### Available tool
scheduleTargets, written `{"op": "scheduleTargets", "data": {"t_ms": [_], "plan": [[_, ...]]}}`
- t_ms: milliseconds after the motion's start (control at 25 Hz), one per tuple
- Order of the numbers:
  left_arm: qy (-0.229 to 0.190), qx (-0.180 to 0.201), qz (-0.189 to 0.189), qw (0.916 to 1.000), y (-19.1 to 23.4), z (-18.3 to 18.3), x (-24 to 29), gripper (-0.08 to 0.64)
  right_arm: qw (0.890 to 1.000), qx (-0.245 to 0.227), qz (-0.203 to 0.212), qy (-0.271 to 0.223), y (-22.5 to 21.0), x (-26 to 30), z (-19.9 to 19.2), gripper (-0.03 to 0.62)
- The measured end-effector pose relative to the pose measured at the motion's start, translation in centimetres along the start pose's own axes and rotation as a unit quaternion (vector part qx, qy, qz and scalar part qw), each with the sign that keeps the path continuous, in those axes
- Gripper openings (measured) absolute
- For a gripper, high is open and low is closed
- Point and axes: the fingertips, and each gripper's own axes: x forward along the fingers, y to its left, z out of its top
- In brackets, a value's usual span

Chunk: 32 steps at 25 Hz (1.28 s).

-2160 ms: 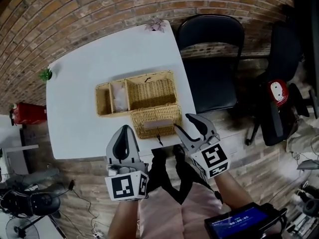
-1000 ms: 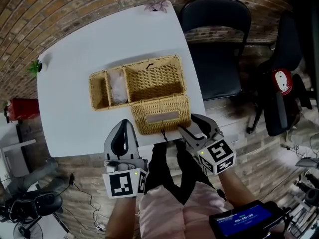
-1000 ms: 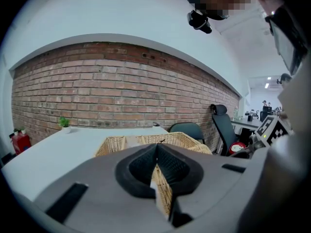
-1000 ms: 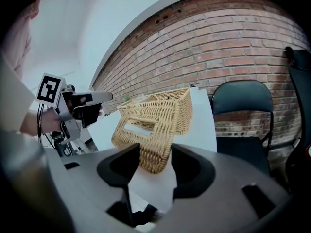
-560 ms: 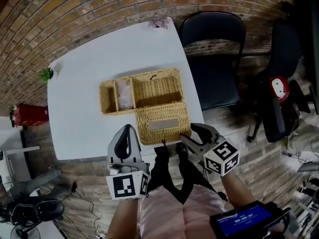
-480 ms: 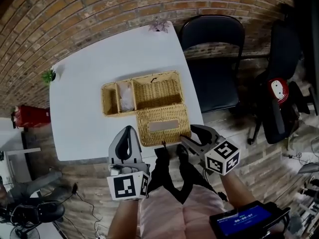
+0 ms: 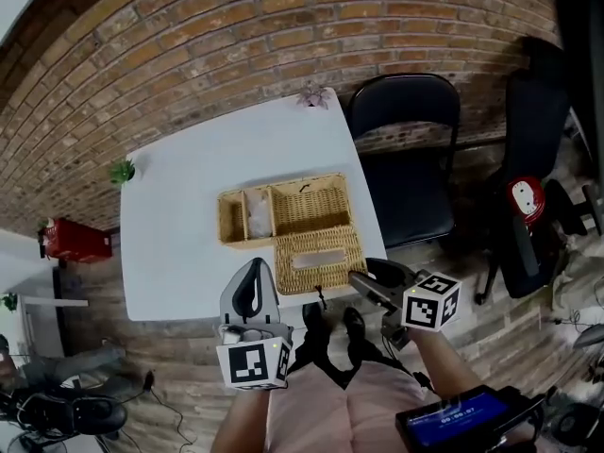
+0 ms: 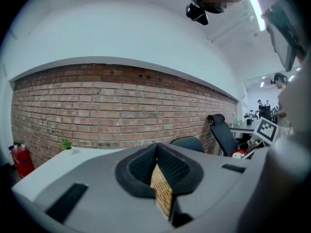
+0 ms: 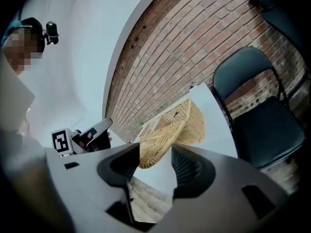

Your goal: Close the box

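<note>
Standing at the near edge of a white table (image 7: 179,217) with a gripper in each hand. Finds the wicker box (image 7: 224,219) on the right half of that table, open, its lid (image 7: 321,260) folded out toward the person and lying just beside the box's front wall, close to the near table edge. Holds the left gripper (image 7: 253,267) just left of the lid, apart from it in the head view, jaws pressed together at the tips. Shows, in the left gripper view, a thin strip of wicker in the slit between the pads (image 8: 177,168), perhaps only seen through the slit and not pinched. Holds the right gripper (image 7: 364,274) at the lid's near right corner, jaws clearly apart. Frames that corner between the two jaws in the right gripper view, with open space beside it and no pad seen pressing on it. Beyond the table's right edge, a black chair (image 7: 406,187); behind the table, a brick wall (image 7: 236,26); at the far left corner, a small green plant (image 7: 120,170).
</note>
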Motion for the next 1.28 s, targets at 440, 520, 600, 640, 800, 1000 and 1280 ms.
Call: {"op": "scheduleTargets", "data": {"t_ms": [440,520,600,640,800,1000,1280], "plan": [[-0.014,0.009,-0.010,0.9998,0.1,1.4,0.3,0.011,0.995,0.083,0.038,-0.042,0.9,-0.2,2.9,0.229],[-0.012,0.009,-0.014,0.9998,-0.2,1.3,0.5,0.011,0.994,0.090,0.043,-0.052,0.9,-0.2,3.9,0.235],[-0.012,0.009,-0.019,0.9997,-0.5,1.2,0.6,0.011,0.993,0.093,0.043,-0.058,1.0,-0.1,4.8,0.241],[-0.012,0.009,-0.022,0.9996,-0.7,1.2,0.7,0.011,0.993,0.096,0.043,-0.062,0.9,-0.1,5.2,0.242],[-0.013,0.011,-0.045,0.9989,-1.5,1.1,0.9,0.011,0.989,0.119,0.043,-0.076,0.7,0.0,6.2,0.242],[-0.003,0.018,-0.090,0.9958,-2.9,-0.1,0.5,0.011,0.987,0.139,0.034,-0.075,-0.1,0.3,7.1,0.242],[-0.014,0.016,-0.132,0.9910,-5.1,-0.6,0.7,0.011,0.980,0.168,0.036,-0.101,-0.3,0.8,9.2,0.244]]}}
